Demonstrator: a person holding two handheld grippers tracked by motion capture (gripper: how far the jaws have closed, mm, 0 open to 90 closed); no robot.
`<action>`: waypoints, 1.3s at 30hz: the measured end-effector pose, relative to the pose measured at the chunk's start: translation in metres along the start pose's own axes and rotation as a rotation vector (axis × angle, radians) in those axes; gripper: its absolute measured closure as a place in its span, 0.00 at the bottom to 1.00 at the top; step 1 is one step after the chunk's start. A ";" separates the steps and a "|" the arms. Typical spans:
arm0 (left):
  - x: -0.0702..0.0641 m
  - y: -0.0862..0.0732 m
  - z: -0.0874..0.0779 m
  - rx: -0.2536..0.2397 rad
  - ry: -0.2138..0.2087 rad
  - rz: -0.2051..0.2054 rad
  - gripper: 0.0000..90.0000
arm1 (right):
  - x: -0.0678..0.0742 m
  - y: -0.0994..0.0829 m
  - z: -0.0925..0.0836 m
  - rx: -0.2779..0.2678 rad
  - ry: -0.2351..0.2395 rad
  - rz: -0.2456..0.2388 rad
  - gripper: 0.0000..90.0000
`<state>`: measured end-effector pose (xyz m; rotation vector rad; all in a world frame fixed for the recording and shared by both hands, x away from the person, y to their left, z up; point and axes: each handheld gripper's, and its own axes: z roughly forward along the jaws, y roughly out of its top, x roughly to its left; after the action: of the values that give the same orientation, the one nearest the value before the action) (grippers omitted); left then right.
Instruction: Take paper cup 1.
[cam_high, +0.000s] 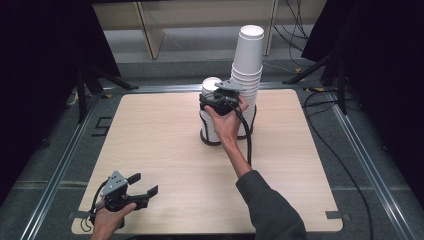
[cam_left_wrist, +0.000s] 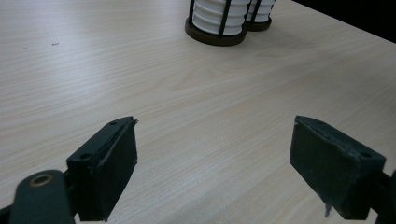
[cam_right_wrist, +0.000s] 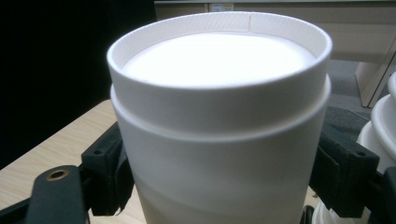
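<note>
Right gripper (cam_high: 221, 95) jaws clamp top cup (cam_right_wrist: 219, 121) of short stack (cam_high: 212, 117) in wire holder, likely to lift it. Left gripper (cam_high: 145, 186) idle above surface (cam_high: 165, 150), jaws wide, empty.

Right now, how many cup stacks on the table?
2: the short stack in the right gripper, and the tall stack right behind it. Single cups too nested to count.

The tabletop (cam_high: 165, 145) lies bare from its near edge to mid-table — open passage. Toward the far edge, two cup stacks (cam_high: 247, 75) in black wire holders (cam_high: 210, 139) block the way.
</note>
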<state>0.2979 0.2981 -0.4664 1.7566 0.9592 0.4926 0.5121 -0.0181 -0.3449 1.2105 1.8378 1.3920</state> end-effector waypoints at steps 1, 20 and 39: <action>0.000 0.000 0.000 0.000 0.000 0.000 0.16 | 0.000 0.000 0.000 0.000 0.000 0.000 0.22; -0.002 -0.001 0.001 0.009 -0.012 -0.015 0.16 | 0.011 0.046 -0.026 -0.090 0.022 -0.005 0.23; -0.005 -0.002 0.002 0.032 -0.016 -0.013 0.16 | 0.009 0.074 -0.092 -0.209 0.196 -0.034 0.23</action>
<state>0.2957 0.2928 -0.4687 1.7796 0.9714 0.4568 0.4574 -0.0480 -0.2449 0.9627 1.7763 1.6870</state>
